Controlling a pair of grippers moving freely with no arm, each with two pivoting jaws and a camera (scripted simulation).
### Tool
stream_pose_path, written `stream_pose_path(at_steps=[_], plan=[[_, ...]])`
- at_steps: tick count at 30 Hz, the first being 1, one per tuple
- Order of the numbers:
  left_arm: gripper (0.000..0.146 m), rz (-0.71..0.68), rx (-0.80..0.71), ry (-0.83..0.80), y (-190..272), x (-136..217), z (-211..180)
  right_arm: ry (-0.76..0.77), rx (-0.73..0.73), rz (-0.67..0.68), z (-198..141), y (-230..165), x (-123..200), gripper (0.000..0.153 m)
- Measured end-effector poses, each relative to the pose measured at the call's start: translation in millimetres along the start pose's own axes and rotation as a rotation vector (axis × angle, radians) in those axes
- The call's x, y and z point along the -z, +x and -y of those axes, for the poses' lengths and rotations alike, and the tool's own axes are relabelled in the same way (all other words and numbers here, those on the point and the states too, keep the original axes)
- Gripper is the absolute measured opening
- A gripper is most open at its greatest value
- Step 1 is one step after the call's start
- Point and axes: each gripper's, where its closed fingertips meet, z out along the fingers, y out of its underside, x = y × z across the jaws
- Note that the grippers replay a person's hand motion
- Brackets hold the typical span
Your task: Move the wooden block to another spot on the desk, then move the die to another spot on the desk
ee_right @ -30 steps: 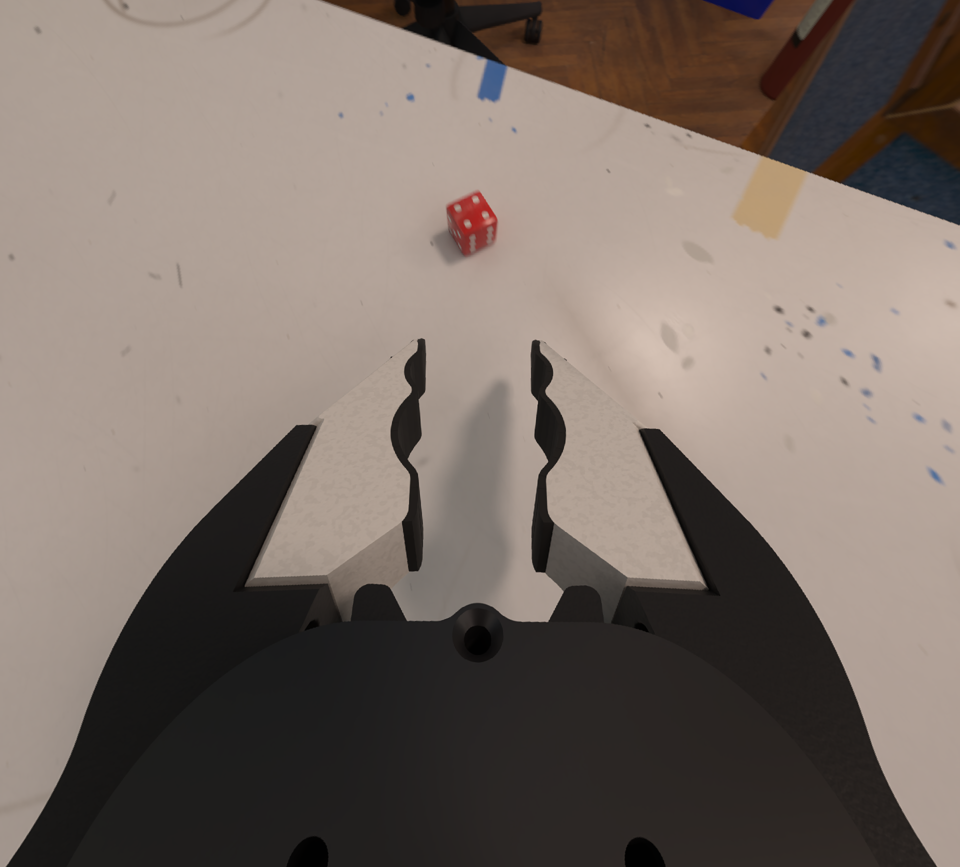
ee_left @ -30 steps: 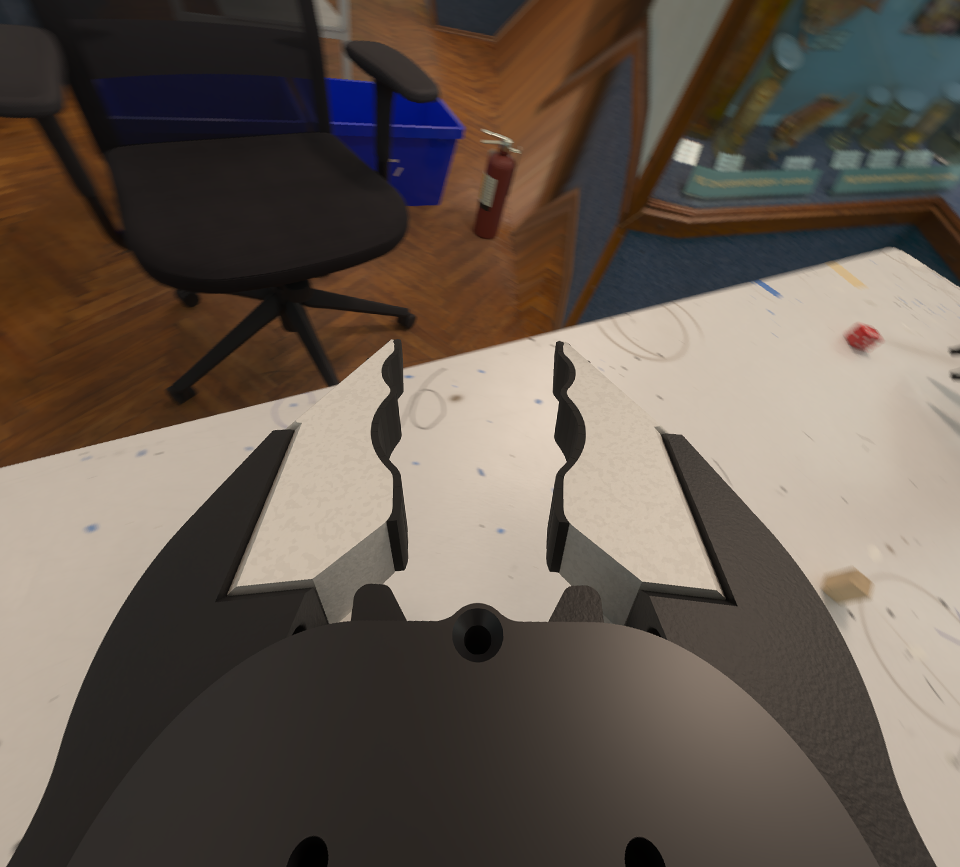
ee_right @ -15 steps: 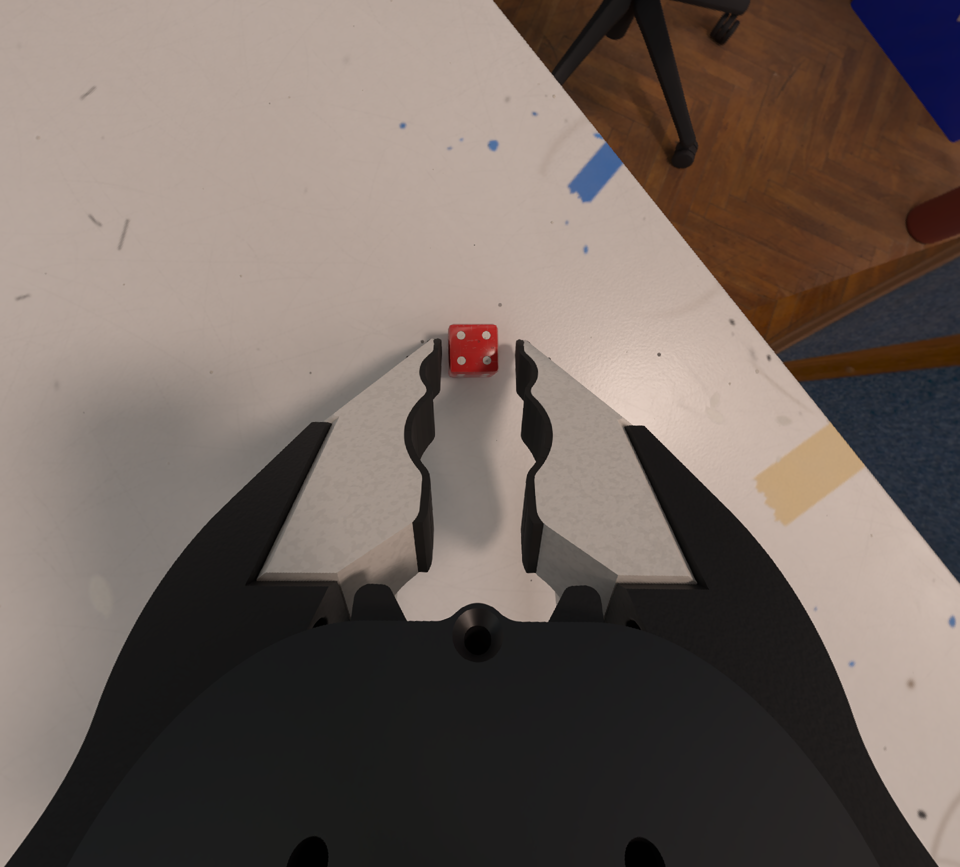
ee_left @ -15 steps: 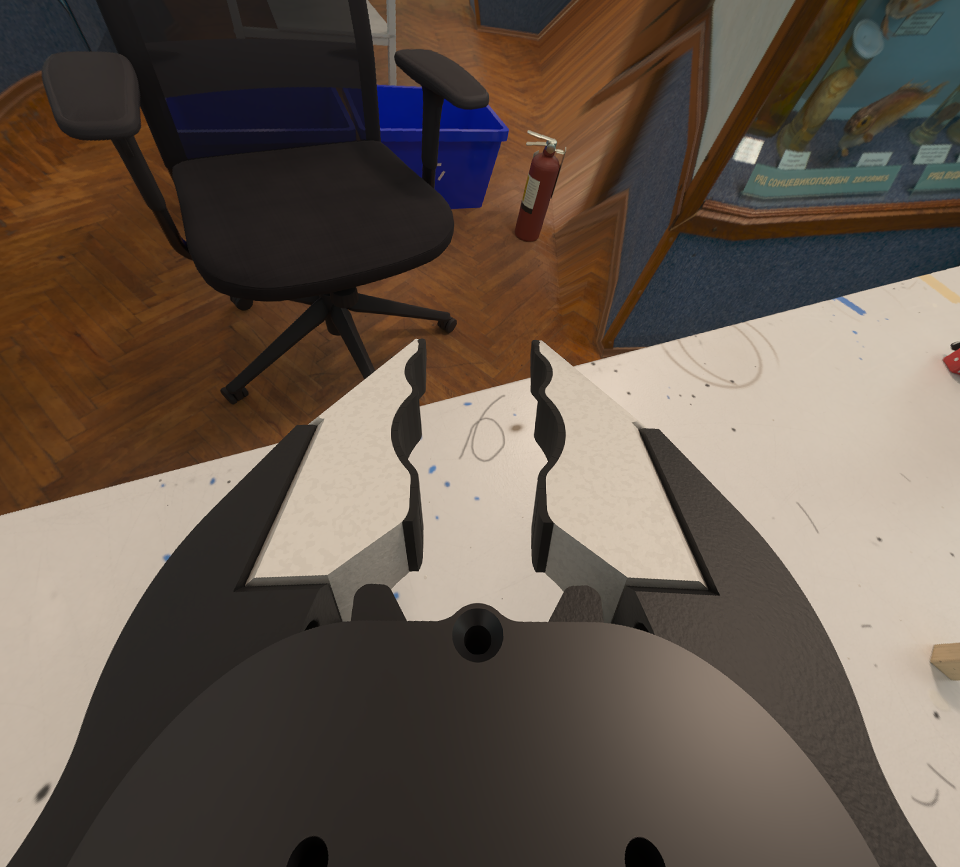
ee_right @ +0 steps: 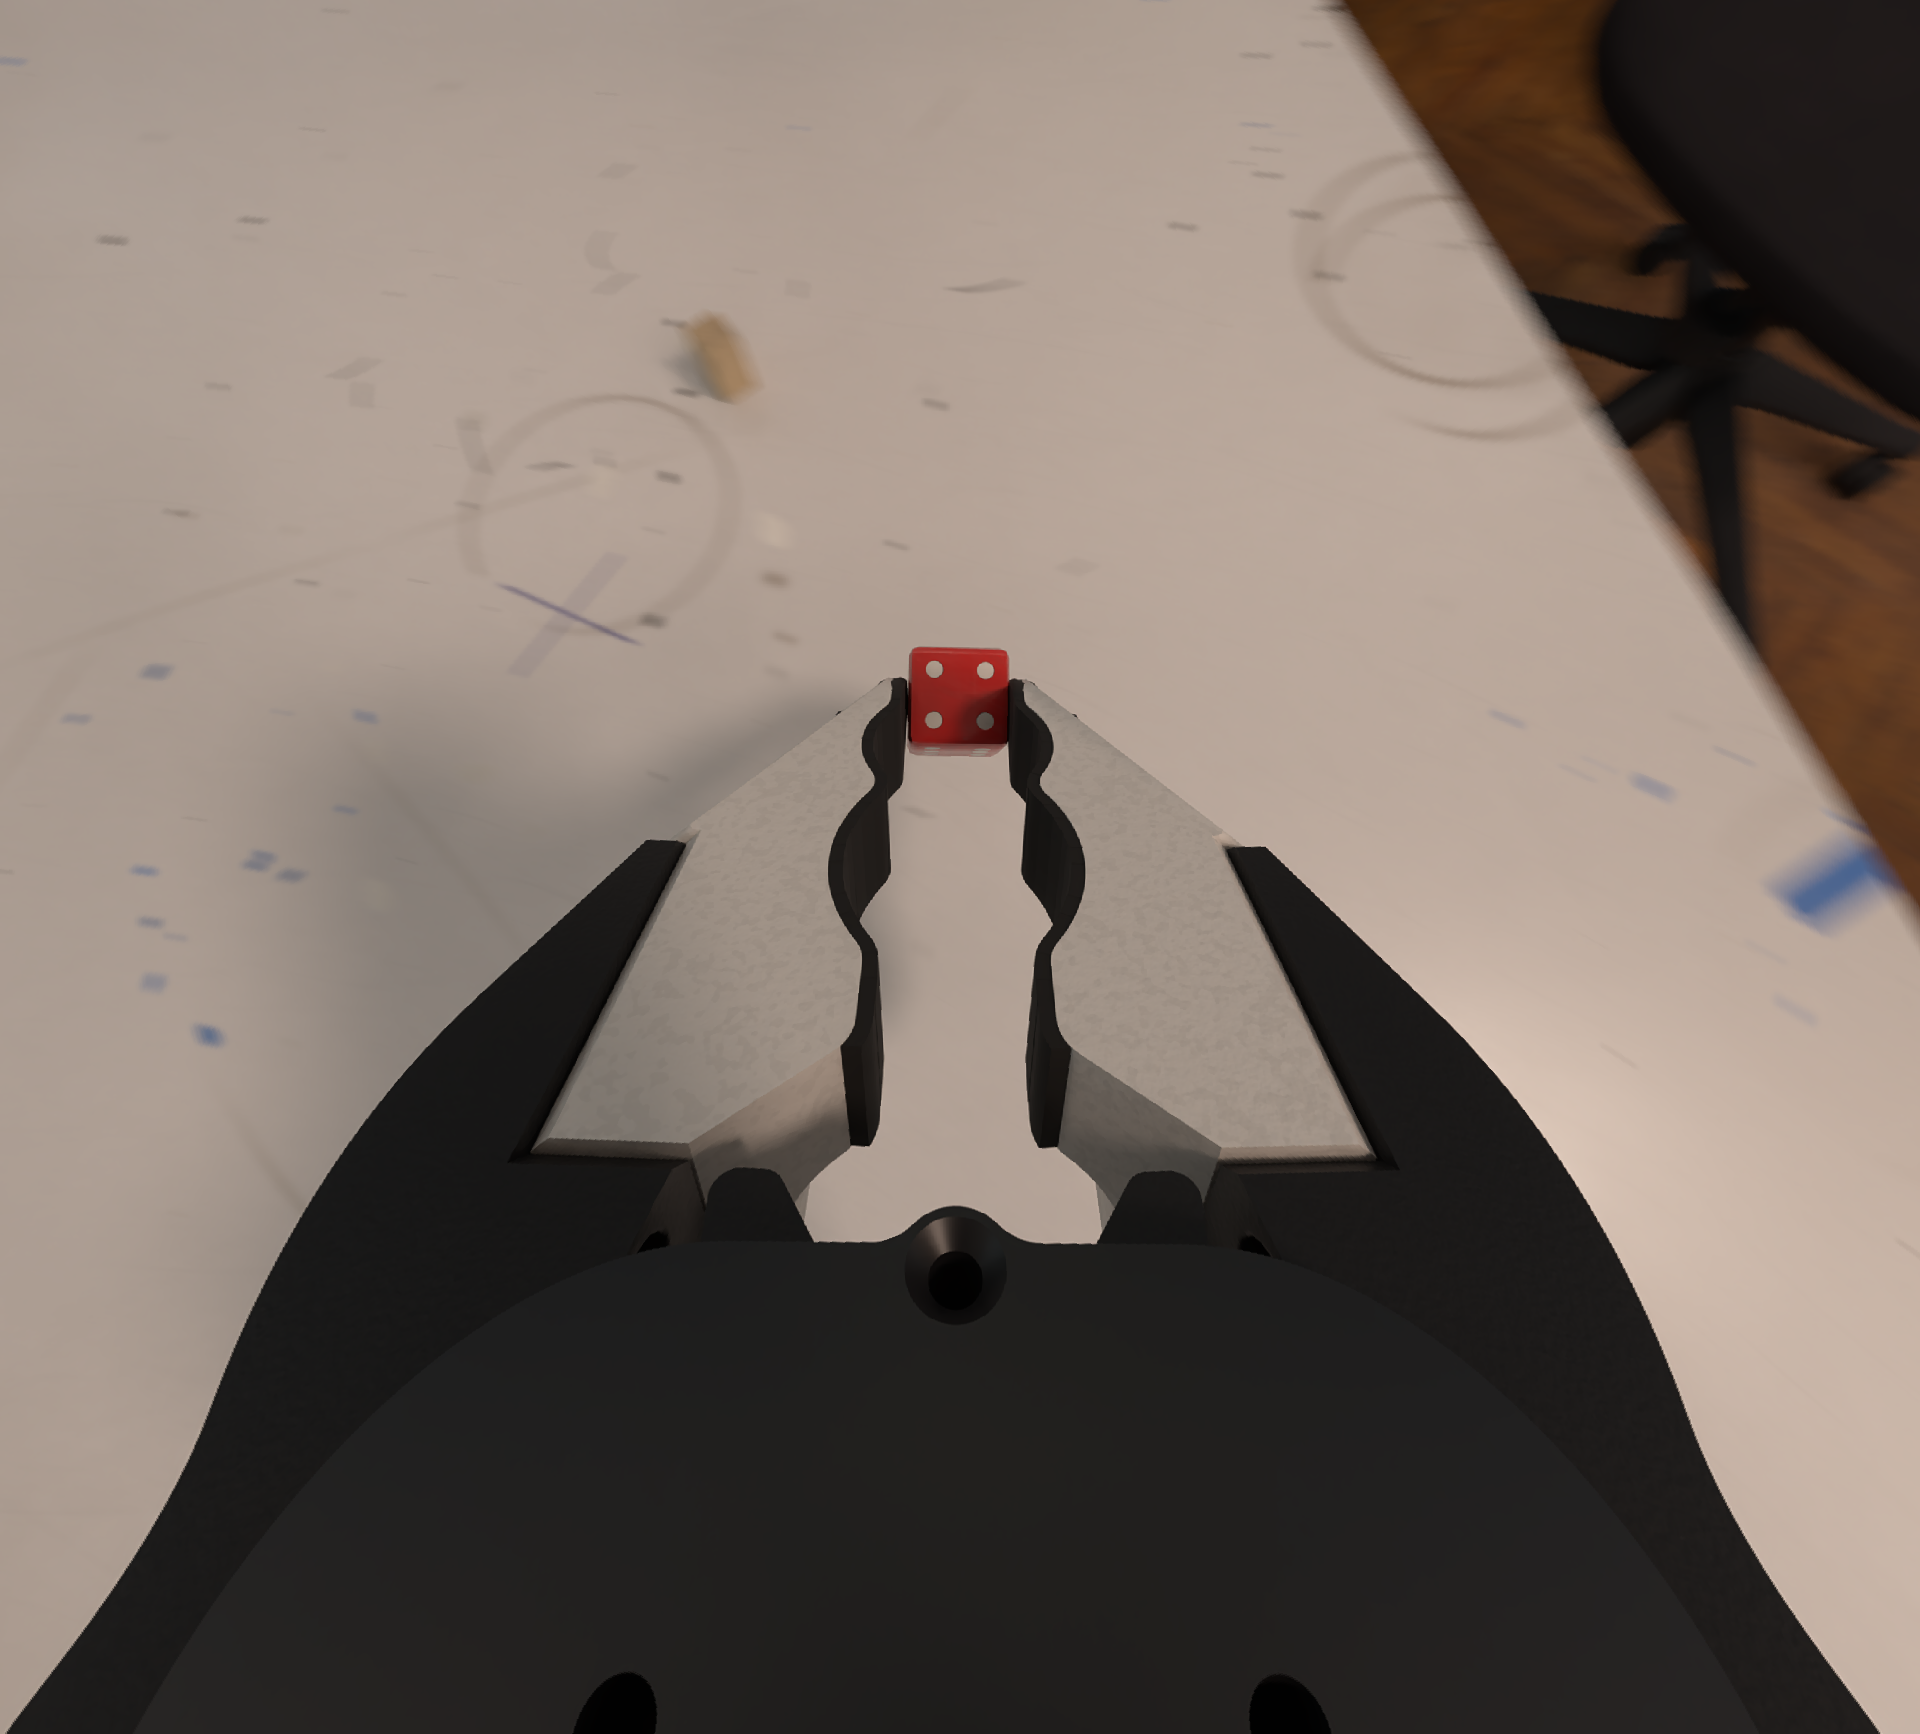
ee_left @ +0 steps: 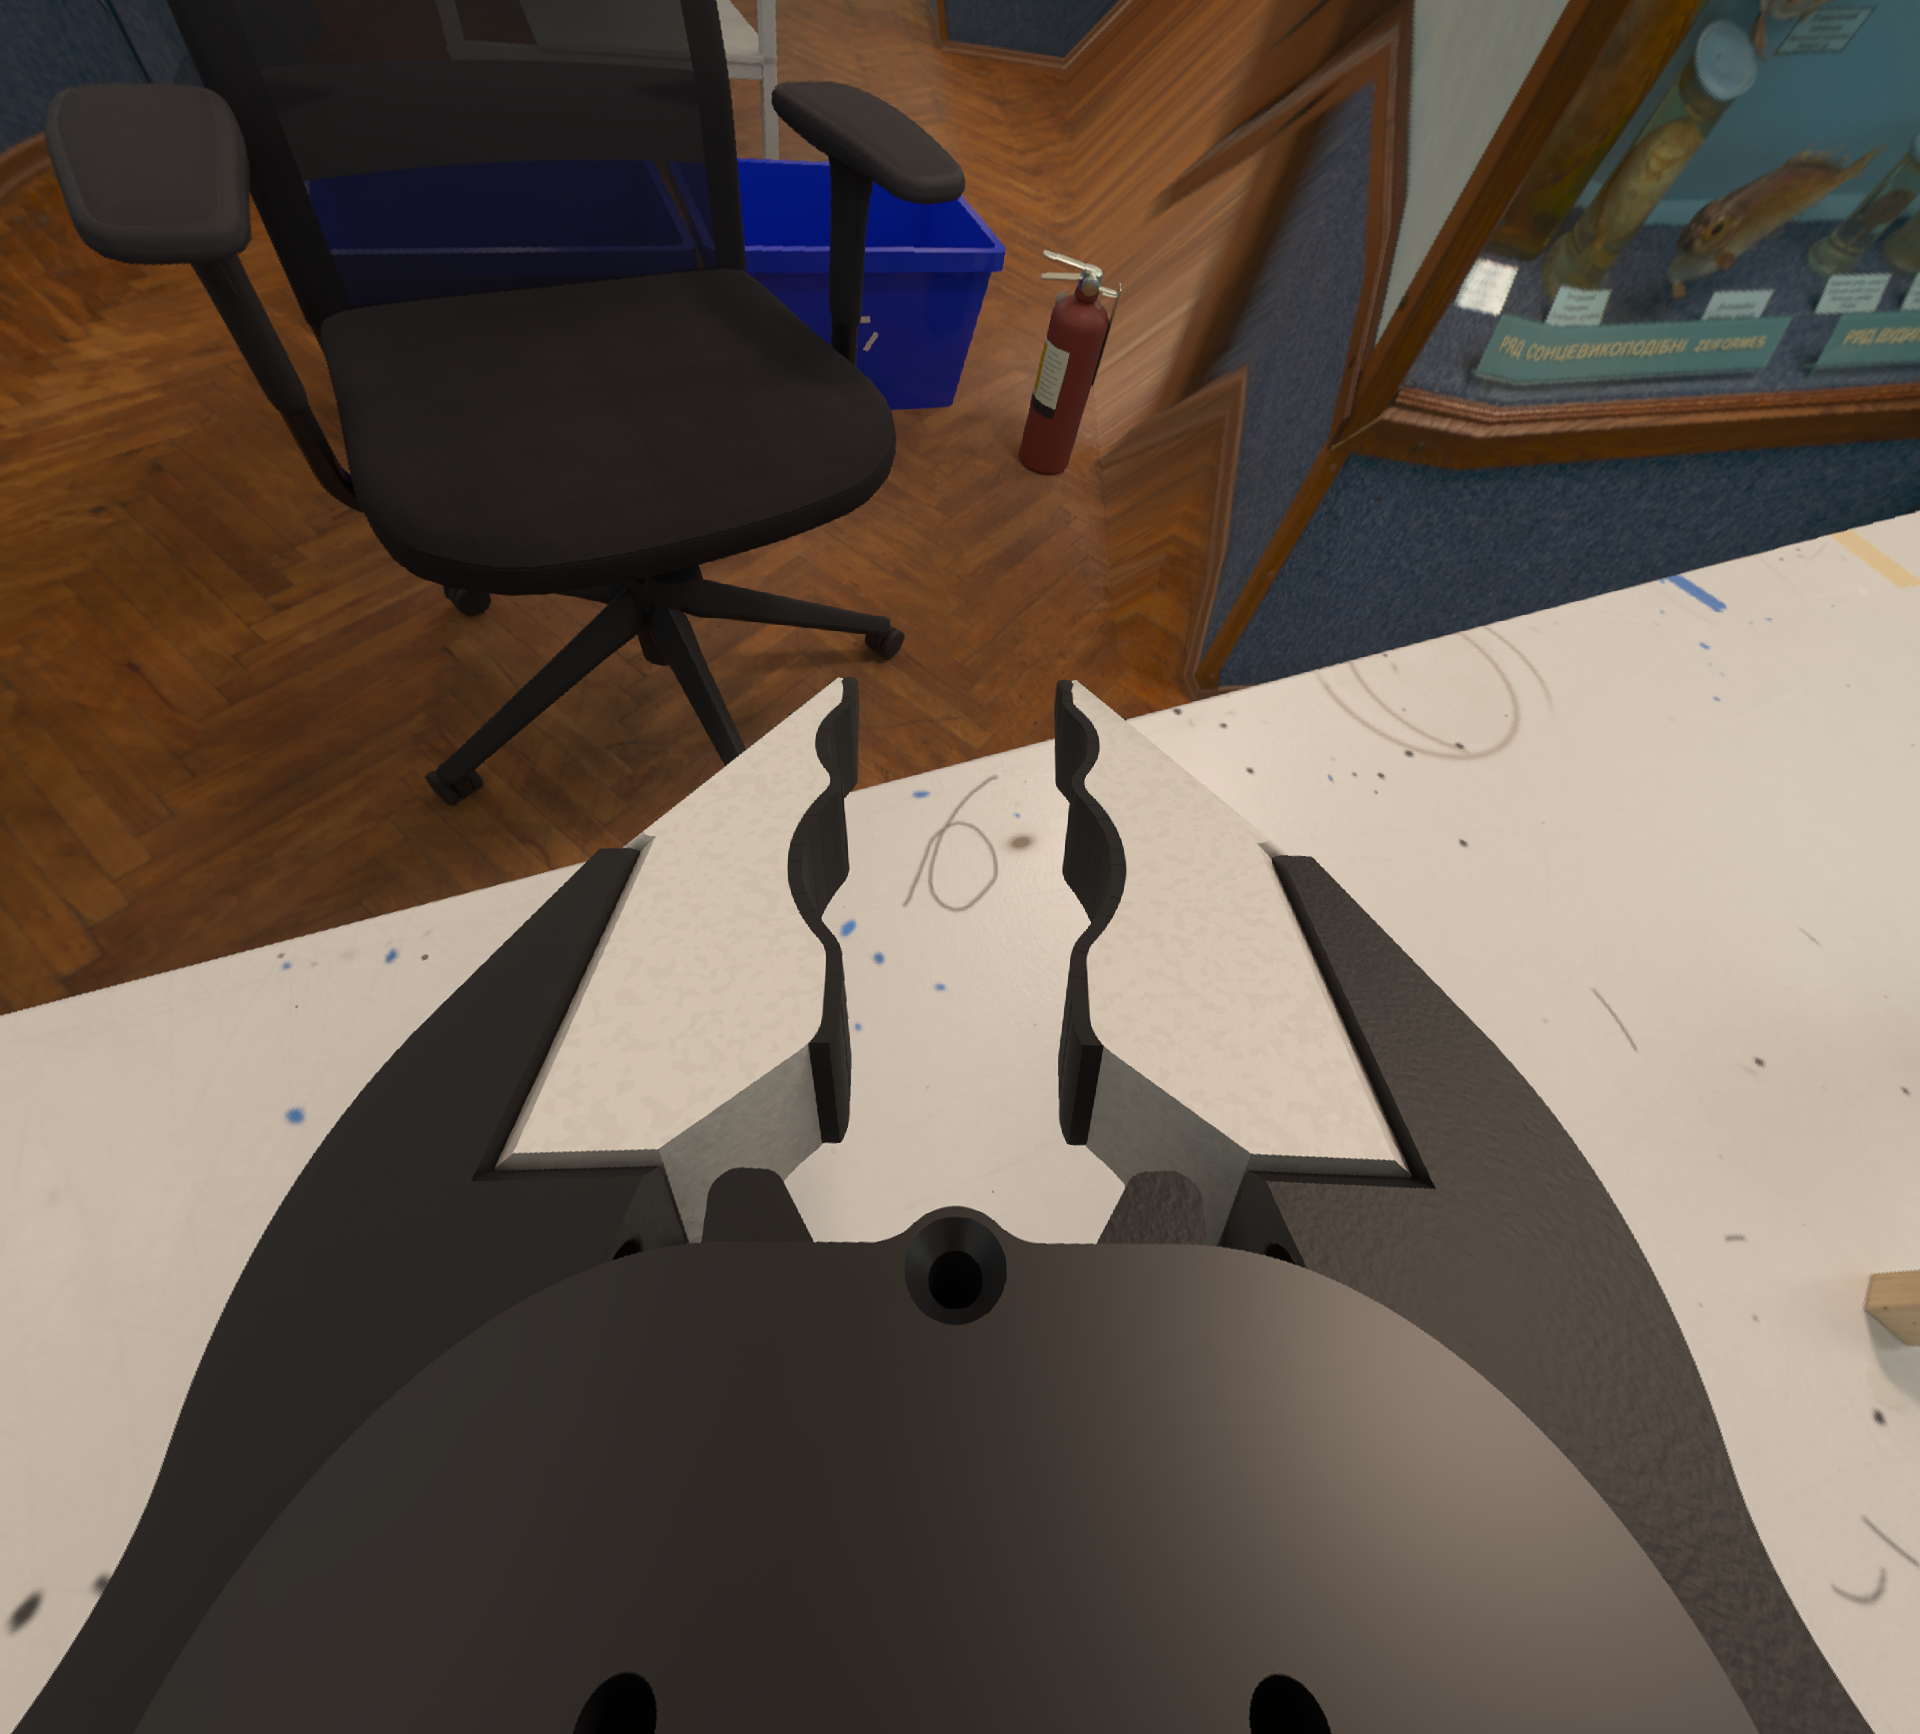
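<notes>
In the right wrist view, my right gripper (ee_right: 957, 697) is shut on the red die (ee_right: 957, 695), its fingertips pressing the die's two sides. The die shows a four-pip face. The view is blurred by motion. The small wooden block (ee_right: 721, 356) lies on the white desk (ee_right: 312, 126) farther ahead and to the left. In the left wrist view, my left gripper (ee_left: 956, 708) is open and empty above the desk's far edge. The wooden block (ee_left: 1893, 1310) shows only as a corner at the right edge of that view.
A black office chair (ee_left: 582, 396) stands on the wooden floor beyond the desk, also at the top right of the right wrist view (ee_right: 1787, 126). A blue bin (ee_left: 894, 282) and a red fire extinguisher (ee_left: 1065, 375) stand behind it. The desk edge (ee_right: 1558, 313) runs diagonally on the right.
My right gripper reached the die, closed on it and swung round with it toward the block. My left gripper narrowed a little and turned left, so the die left its view.
</notes>
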Motion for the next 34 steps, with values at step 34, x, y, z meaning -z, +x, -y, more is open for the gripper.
stream_pose_path(at_steps=[34], plan=[[0.037, 0.032, -0.066, -0.041, 2, -2, -15, -0.117, -0.452, -0.568, -96, 155, 39, 0.049]])
